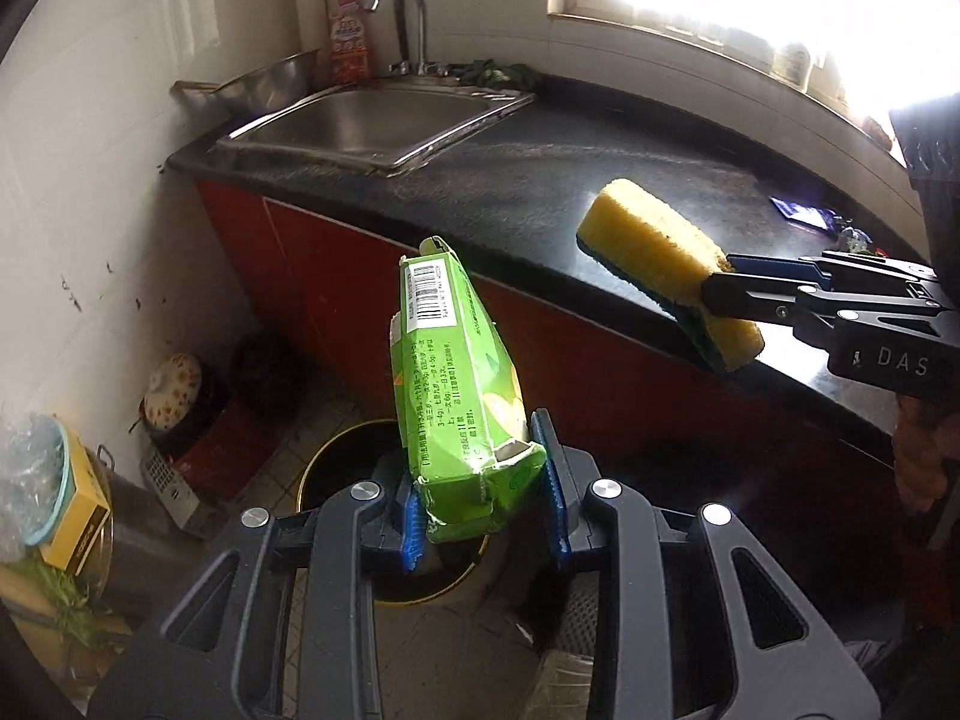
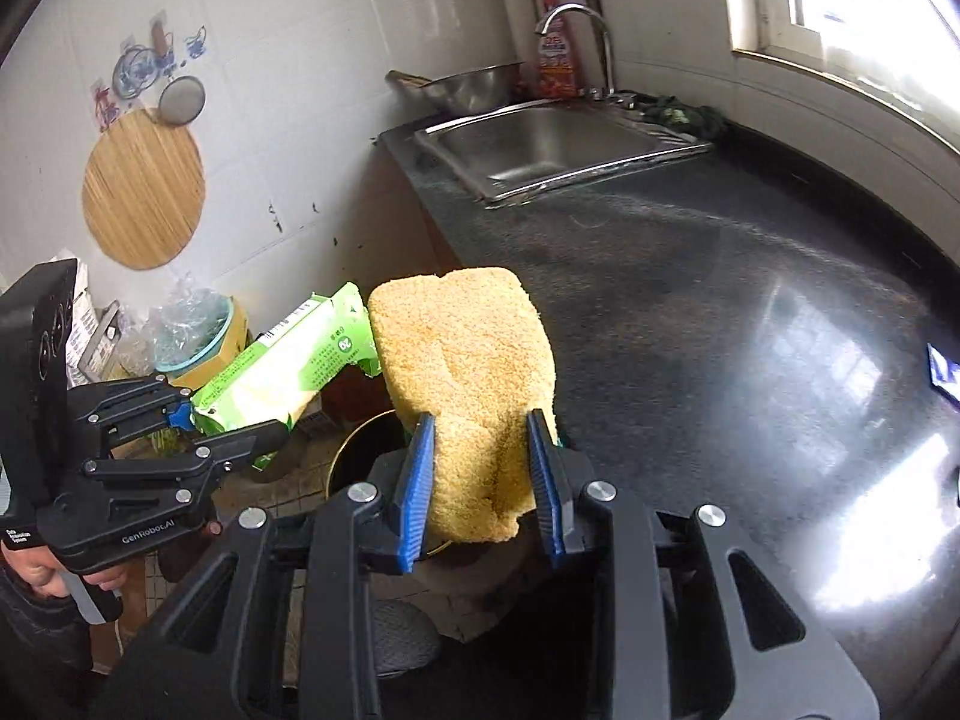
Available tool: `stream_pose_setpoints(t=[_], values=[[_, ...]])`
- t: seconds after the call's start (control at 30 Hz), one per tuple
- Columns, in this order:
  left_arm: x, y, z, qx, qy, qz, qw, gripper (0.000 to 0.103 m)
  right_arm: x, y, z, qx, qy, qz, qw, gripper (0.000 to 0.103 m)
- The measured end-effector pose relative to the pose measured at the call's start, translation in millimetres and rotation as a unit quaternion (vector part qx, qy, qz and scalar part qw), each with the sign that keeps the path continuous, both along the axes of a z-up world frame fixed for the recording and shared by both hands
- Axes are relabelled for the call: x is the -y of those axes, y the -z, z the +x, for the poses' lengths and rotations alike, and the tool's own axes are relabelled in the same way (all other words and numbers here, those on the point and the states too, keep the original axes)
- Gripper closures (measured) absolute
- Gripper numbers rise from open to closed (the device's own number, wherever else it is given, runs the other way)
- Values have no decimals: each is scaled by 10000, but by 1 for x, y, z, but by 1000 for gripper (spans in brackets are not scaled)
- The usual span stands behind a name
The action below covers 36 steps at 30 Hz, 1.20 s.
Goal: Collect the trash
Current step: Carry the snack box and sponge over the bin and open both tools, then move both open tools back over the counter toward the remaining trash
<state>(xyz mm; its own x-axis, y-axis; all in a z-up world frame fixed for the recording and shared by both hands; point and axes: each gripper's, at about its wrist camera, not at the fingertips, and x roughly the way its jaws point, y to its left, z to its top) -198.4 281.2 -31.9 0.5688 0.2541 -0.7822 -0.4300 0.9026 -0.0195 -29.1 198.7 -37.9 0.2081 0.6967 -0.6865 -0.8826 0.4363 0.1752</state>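
Note:
My left gripper [image 1: 486, 492] is shut on the lower end of a crumpled green carton [image 1: 456, 372], which sticks up and away from it. Below the carton on the tiled floor stands a round bin [image 1: 336, 468] with a yellow rim, mostly hidden by the gripper. My right gripper [image 2: 480, 480] is shut on a yellow sponge [image 2: 468, 372] with a dark green underside. In the left wrist view this sponge [image 1: 660, 252] hangs over the counter's front edge, held by the right gripper [image 1: 714, 300]. In the right wrist view the left gripper [image 2: 198, 426] holds the carton [image 2: 288, 360] beside the bin [image 2: 366, 450].
A black counter [image 2: 690, 300] runs to a steel sink [image 1: 372, 120] with a tap, a red bottle [image 1: 348, 42] and a metal bowl [image 2: 474, 84]. A blue wrapper [image 1: 798, 210] lies on the counter at the right. Boxes, plastic bags and a pot crowd the floor at the left.

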Motion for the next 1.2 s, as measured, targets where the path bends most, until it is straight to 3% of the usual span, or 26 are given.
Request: stream_pose_setpoints(t=[0.2, 0.3, 0.43, 0.67, 0.9, 0.97, 1.0, 1.03, 1.1, 1.2], values=[[-36, 42, -25, -266, -368, -432, 9980, 73, -72, 47, -27, -206, -517, -526, 9971, 72], [-50, 66, -29, -401, -475, -602, 9962, 73, -93, 72, -31, -272, -556, -788, 9950, 72], [-74, 103, -32, -488, -716, -1119, 9899, 73, -127, 104, -31, -423, -482, -1195, 9908, 72], [-100, 155, -22, -786, -884, -1421, 9828, 73, -175, 149, -26, -798, -370, -1708, 9814, 70], [-114, 178, -20, -864, -1013, -1593, 9782, 73, -195, 172, -25, -918, -275, -1966, 9758, 69], [-116, 180, -21, -840, -1028, -1564, 9787, 72, -198, 172, -27, -926, -280, -1980, 9754, 62], [-115, 179, -22, -815, -1058, -1543, 9790, 67, -200, 172, -27, -922, -282, -2000, 9750, 59], [-117, 181, -22, -834, -1099, -1530, 9786, 51, -202, 173, -28, -950, -292, -2005, 9746, 51], [-119, 182, -22, -880, -1178, -1477, 9780, 32, -196, 169, -23, -965, -275, -1957, 9755, 39], [-121, 181, -25, -831, -1148, -1463, 9790, 31, -192, 164, -21, -913, -282, -1876, 9776, 33]])
